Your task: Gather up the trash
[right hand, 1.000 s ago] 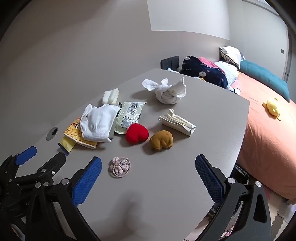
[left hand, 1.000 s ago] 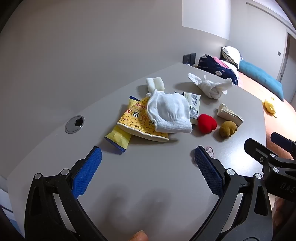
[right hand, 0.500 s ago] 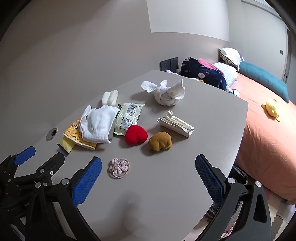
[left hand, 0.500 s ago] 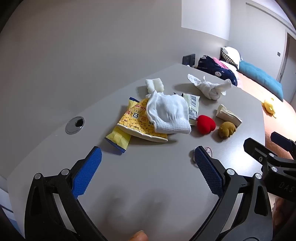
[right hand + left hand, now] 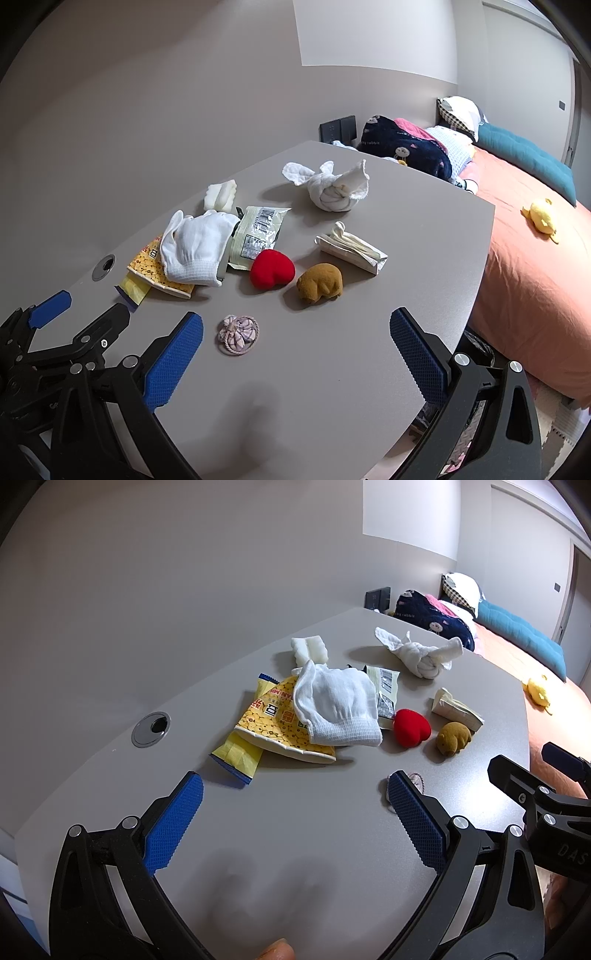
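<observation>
A yellow snack wrapper (image 5: 271,723) lies on the grey table (image 5: 288,842), partly under a white glove (image 5: 338,705). A pale green wrapper (image 5: 258,230) lies beside the glove, and a cream folded wrapper (image 5: 351,247) lies further right. A white foam piece (image 5: 221,195) and a knotted white cloth (image 5: 332,188) lie behind them. My left gripper (image 5: 295,801) is open and empty, short of the yellow wrapper. My right gripper (image 5: 295,336) is open and empty, just behind a pink hair tie (image 5: 238,334).
A red plush heart (image 5: 272,272) and a brown plush animal (image 5: 320,282) sit mid-table. A cable grommet (image 5: 151,729) is at the left. A bed with an orange cover (image 5: 528,258) stands past the table's right edge.
Both grippers have drawn back a little from the objects, which now look slightly farther off. Nothing on the table has moved. Both grippers stay open.
</observation>
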Tool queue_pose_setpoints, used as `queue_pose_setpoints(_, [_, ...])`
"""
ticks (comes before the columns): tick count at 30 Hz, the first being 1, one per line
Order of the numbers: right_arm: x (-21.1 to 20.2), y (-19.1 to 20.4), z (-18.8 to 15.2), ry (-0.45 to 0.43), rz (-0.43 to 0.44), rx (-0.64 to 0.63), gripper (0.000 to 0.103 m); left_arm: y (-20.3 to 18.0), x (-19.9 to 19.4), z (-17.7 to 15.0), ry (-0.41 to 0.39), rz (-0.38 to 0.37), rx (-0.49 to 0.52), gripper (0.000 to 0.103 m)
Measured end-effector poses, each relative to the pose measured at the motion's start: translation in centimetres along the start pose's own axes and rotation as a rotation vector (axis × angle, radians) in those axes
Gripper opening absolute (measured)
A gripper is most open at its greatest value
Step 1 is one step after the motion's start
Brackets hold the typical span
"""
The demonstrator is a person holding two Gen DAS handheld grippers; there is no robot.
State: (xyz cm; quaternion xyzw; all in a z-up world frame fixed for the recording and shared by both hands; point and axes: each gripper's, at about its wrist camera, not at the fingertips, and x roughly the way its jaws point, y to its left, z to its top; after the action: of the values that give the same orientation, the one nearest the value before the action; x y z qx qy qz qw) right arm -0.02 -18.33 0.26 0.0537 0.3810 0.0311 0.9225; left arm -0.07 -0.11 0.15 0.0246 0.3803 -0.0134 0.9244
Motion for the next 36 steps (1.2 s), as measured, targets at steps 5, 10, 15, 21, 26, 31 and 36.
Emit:
queue_pose_setpoints(5, [-0.02,-0.02,-0.01,-0.001,0.001,-0.001,0.101,0.02,0.02,-0.01,-0.001,0.003,-0.001,0.097])
queue_pose_setpoints(10, [-0.03,-0.08,0.07,-0.001,0.000,0.001,0.101,0.29,-0.18,0.13,-0.001,0.000,-0.002,0.097])
queue_pose_setpoints(15, [-0.07,-0.10,0.05,-0.002,0.000,0.001,0.101,0.36,-0.17,0.14,0.002,0.001,-0.003,0.097])
queue_pose_setpoints(21, [-0.05,-0.12,0.04,-0.001,0.000,-0.001,0.101,0.43,-0.15,0.16,0.002,0.002,-0.002,0.097])
queue_pose_setpoints(26, [-0.06,-0.15,0.06,-0.001,0.000,-0.001,0.101,0.40,-0.16,0.16,0.003,0.003,0.000,0.097])
queue_pose_setpoints(31, [0.00,-0.15,-0.01,-0.002,0.001,0.000,0.101,0.36,-0.17,0.14,0.001,0.004,-0.001,0.097])
queue_pose_setpoints(36, [0.00,-0.01,-0.03,-0.001,0.000,0.001,0.101,0.38,-0.19,0.11,0.004,0.003,-0.001,0.097])
